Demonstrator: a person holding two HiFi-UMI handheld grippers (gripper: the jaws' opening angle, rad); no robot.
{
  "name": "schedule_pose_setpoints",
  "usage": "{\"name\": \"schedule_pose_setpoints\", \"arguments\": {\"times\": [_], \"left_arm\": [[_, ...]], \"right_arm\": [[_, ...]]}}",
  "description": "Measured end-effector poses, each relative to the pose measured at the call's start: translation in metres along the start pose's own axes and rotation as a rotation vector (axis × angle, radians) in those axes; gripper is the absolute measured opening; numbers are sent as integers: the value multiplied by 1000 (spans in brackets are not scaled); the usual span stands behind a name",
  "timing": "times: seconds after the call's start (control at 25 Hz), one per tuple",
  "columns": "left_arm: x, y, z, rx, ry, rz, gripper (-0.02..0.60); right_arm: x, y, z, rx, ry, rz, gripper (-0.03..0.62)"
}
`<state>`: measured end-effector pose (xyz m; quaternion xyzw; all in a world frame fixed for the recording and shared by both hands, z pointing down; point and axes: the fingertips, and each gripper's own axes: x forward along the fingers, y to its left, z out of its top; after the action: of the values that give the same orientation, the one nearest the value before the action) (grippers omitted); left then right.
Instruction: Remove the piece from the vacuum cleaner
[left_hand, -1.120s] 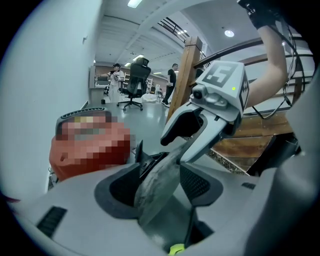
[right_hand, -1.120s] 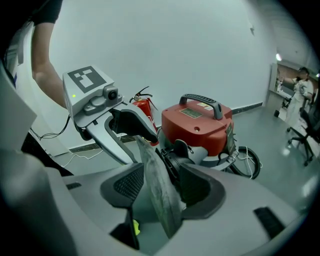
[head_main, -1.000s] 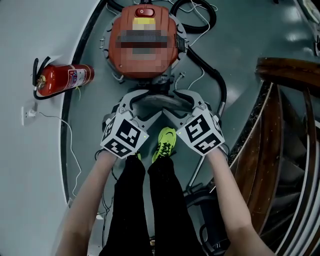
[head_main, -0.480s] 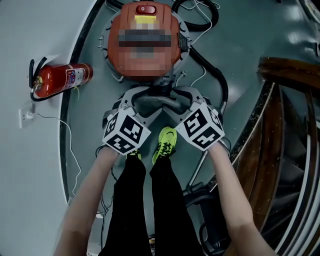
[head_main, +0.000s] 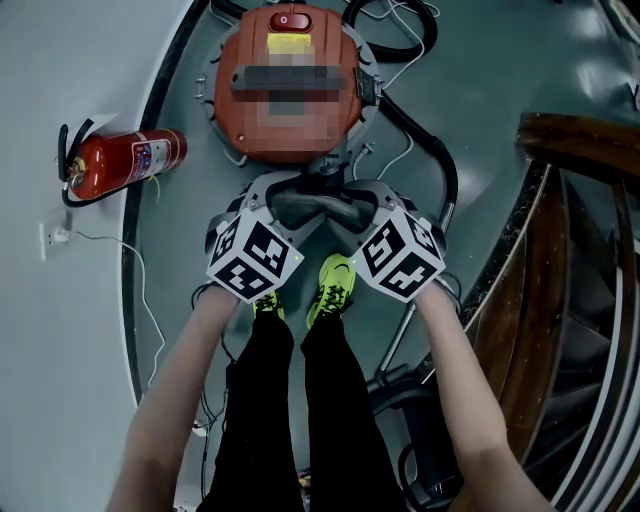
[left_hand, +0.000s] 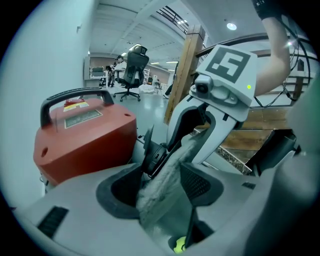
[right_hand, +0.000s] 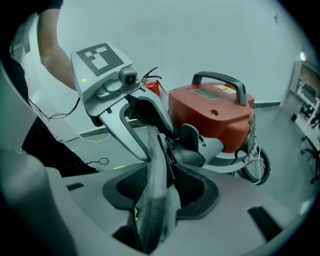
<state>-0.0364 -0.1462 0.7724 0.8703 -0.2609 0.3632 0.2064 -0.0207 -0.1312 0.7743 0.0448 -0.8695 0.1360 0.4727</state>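
The orange-red vacuum cleaner (head_main: 288, 90) stands on the grey floor ahead of me. From its front port a grey curved piece (head_main: 322, 208) sticks out towards me, joined through a black connector (left_hand: 155, 155). My left gripper (head_main: 300, 205) comes at the piece from the left and my right gripper (head_main: 348, 208) from the right, nose to nose. In the left gripper view the fuzzy grey piece (left_hand: 162, 195) runs between wide-set pads. In the right gripper view the piece (right_hand: 155, 200) also lies between the pads, with a gap on one side; these jaws are closing.
A red fire extinguisher (head_main: 120, 160) lies to the left by a wall socket (head_main: 55, 235) with a thin cable. A black hose (head_main: 430, 160) curves off the vacuum's right side. A wooden stair rail (head_main: 570, 200) fills the right. My green shoes (head_main: 335, 285) stand just below the grippers.
Both grippers have moved forward towards the vacuum and closer together around the grey piece. The right gripper's jaws have narrowed a little.
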Motion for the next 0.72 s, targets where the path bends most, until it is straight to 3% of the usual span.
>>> {"name": "schedule_pose_setpoints", "arguments": {"times": [0.24,0.72], "left_arm": [[0,-7,-2,26,21,-13,198],[-5,-6,-3,-9,6,-16,129]], "right_arm": [[0,1,0,1,-2,1,160],[-2,2,0,12,-20,-3,106]]}}
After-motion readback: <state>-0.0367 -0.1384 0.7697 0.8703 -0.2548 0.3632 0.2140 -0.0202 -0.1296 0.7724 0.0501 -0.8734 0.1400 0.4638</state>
